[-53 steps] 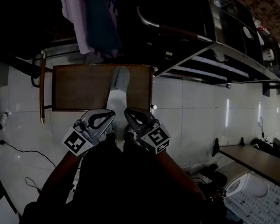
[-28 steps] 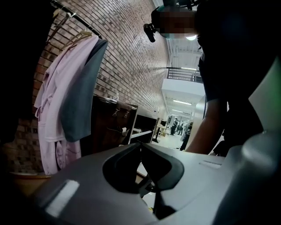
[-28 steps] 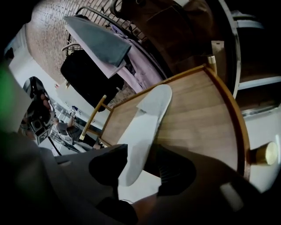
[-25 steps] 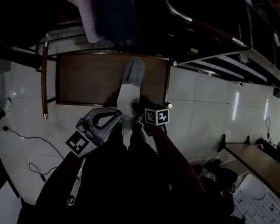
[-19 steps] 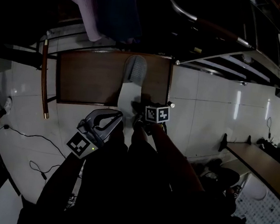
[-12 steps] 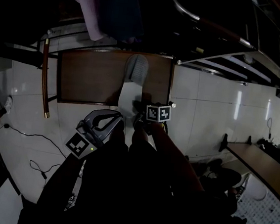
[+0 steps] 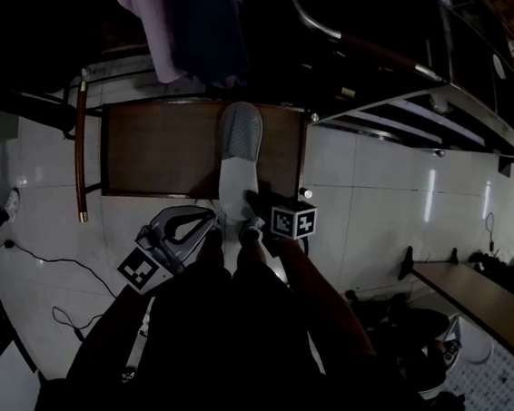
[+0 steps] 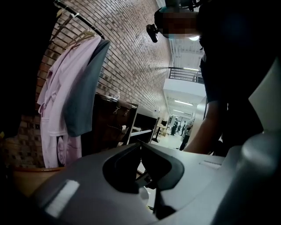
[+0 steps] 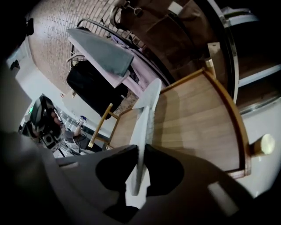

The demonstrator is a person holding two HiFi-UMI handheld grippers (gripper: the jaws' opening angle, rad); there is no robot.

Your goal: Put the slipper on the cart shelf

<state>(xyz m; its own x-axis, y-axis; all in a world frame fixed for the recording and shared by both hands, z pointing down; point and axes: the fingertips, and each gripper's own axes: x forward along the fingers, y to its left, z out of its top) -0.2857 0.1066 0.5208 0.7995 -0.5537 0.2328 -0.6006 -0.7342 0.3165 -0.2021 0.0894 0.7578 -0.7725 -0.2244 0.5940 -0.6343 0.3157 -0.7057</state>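
Matt wooden cart shelf (image 7: 162, 154), glossy white floor tiles (image 7: 367, 202), soft grey cloth slipper (image 7: 237, 148)

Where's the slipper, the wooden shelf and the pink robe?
slipper (image 7: 239, 139): head view, on its grey toe end.
wooden shelf (image 7: 157, 153): head view, on the bare board left of the slipper.
pink robe (image 8: 53, 103): left gripper view, on its hanging front.
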